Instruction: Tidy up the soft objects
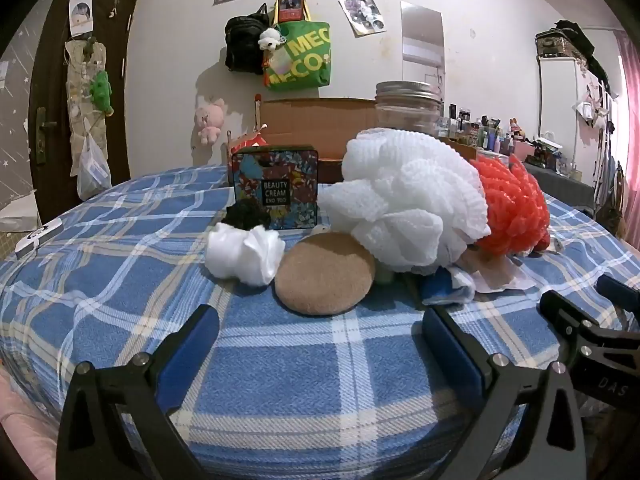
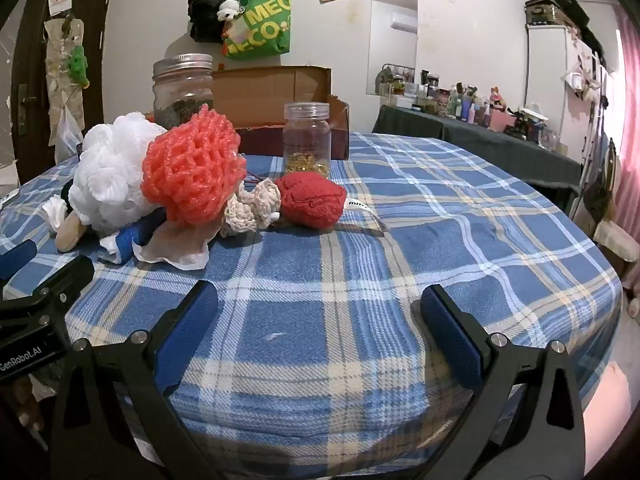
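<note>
A pile of soft objects lies on the blue plaid cloth. In the left wrist view I see a tan round puff, a small white mesh ball, a big white bath pouf and an orange-red mesh pouf. The right wrist view shows the orange-red pouf, the white pouf, a cream crochet piece, a red knitted piece and a blue cloth. My left gripper is open and empty just before the puff. My right gripper is open and empty over bare cloth.
A patterned tin stands behind the small white ball. A lidded glass jar, a small clear jar of yellow capsules and an open cardboard box stand at the back. A cluttered dresser is at the right.
</note>
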A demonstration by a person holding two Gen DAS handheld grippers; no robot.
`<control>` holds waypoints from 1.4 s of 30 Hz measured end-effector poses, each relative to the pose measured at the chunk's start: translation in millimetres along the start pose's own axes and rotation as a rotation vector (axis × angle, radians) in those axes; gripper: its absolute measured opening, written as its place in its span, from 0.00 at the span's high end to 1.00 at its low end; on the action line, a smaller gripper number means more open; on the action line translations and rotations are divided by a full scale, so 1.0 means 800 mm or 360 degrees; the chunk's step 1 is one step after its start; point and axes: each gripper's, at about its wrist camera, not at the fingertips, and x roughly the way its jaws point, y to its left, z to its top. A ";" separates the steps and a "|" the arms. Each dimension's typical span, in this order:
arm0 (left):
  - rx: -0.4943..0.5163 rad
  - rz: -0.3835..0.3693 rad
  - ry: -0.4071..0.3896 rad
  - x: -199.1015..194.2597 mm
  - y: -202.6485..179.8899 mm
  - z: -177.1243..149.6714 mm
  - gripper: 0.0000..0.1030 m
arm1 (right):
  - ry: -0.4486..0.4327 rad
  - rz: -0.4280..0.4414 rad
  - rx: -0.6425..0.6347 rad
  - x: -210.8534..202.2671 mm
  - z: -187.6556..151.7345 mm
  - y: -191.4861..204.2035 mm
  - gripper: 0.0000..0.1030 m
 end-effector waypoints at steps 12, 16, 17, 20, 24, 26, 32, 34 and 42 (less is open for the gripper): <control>-0.0006 -0.0002 0.0010 0.000 0.000 0.000 0.00 | 0.0002 0.0002 -0.0002 0.000 0.000 0.001 0.00; -0.0005 -0.0002 0.0012 0.000 0.000 0.000 0.00 | 0.0004 0.0004 -0.0002 0.000 0.000 0.001 0.00; -0.0005 -0.0002 0.0013 0.000 0.000 0.000 0.00 | 0.0003 0.0001 0.0000 0.000 0.000 0.000 0.00; -0.0005 -0.0002 0.0013 0.000 0.000 0.000 0.00 | 0.0003 0.0001 0.0000 0.000 0.000 0.000 0.00; -0.0005 -0.0003 0.0014 0.000 0.000 0.000 0.00 | 0.0004 0.0001 0.0000 0.000 0.000 0.000 0.00; -0.0006 -0.0002 0.0014 0.000 0.000 0.000 0.00 | 0.0005 0.0001 0.0000 0.000 0.000 0.000 0.00; -0.0006 -0.0002 0.0015 0.000 0.000 0.000 0.00 | 0.0005 0.0001 0.0000 0.001 0.000 0.000 0.00; -0.0006 -0.0002 0.0015 0.000 0.000 0.000 0.00 | 0.0005 0.0002 0.0000 0.001 0.000 0.000 0.00; -0.0006 -0.0003 0.0016 0.000 0.000 0.000 0.00 | 0.0007 0.0001 0.0001 0.001 0.000 0.000 0.00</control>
